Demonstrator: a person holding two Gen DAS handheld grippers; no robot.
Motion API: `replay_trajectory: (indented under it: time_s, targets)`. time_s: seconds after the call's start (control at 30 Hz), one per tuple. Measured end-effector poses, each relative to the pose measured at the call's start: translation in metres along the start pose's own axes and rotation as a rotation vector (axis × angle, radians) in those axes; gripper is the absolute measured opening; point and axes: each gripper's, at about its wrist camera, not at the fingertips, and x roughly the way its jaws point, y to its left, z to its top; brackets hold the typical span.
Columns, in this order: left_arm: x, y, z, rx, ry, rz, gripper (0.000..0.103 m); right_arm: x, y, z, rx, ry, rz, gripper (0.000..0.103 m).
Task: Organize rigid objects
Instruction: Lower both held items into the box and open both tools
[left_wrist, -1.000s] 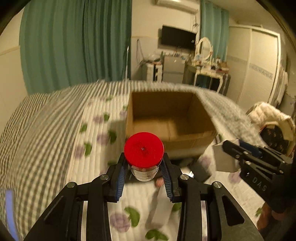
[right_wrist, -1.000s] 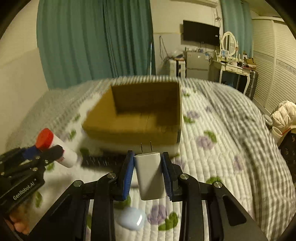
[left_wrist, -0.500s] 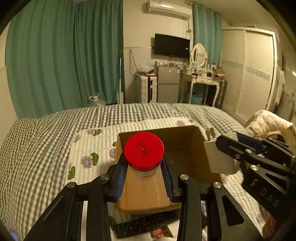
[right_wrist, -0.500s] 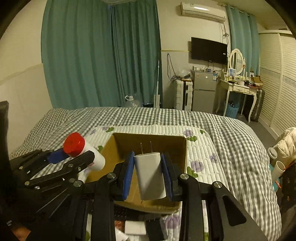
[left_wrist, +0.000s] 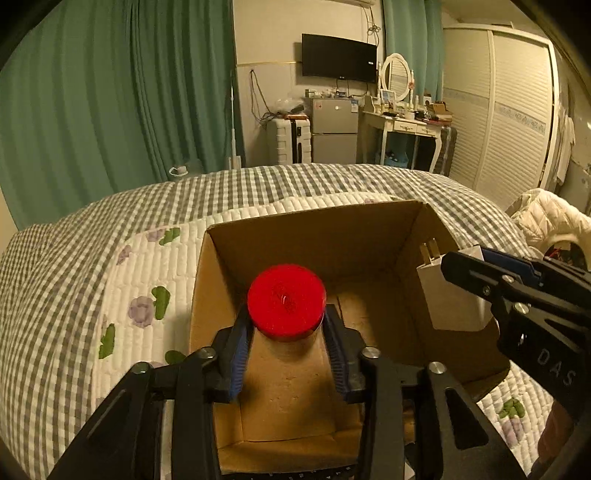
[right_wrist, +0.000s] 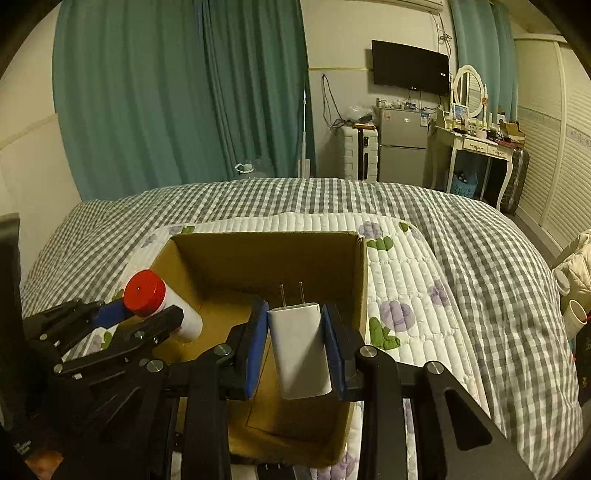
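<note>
Over the cardboard box, left gripper just opening around the red-capped bottle; right gripper clamps the charger.

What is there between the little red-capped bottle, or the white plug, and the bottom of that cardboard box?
Nothing visible. The bottle and the plug both hang over the open box, whose brown floor beneath them looks bare. The left tongs have just been opening around the bottle; the right tongs grip the plug.

bottle body hidden behind red cap (left view), box near wall cut off
</note>
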Motion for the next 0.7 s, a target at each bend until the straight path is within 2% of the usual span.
replay_trajectory:
  time_s: [0.03, 0.37, 0.43, 0.47, 0.6, 0.7]
  targets:
    - [-0.001, 0.001, 0.000, 0.003, -0.010, 0.012, 0.058, 0.001, -0.001, 0.000, 0.001, 0.000, -0.001, 0.029]
    - [-0.044, 0.007, 0.009, -0.025, -0.058, 0.024, 0.058, -0.011, -0.004, 0.010, 0.050, -0.007, 0.021, 0.031]
    - [-0.058, 0.011, 0.011, -0.034, -0.072, 0.026, 0.058, -0.025, -0.003, 0.016, 0.052, -0.028, 0.013, 0.045]
    - [-0.069, 0.013, 0.012, -0.036, -0.083, 0.031, 0.058, -0.033, -0.002, 0.019, 0.051, -0.044, 0.002, 0.055]
    - [-0.111, 0.018, 0.016, -0.048, -0.136, 0.052, 0.074, -0.073, 0.007, 0.033, 0.035, -0.081, -0.006, 0.057]
    - [-0.145, 0.022, 0.018, -0.057, -0.160, 0.034, 0.076, -0.105, 0.016, 0.038, 0.010, -0.084, -0.030, 0.061]
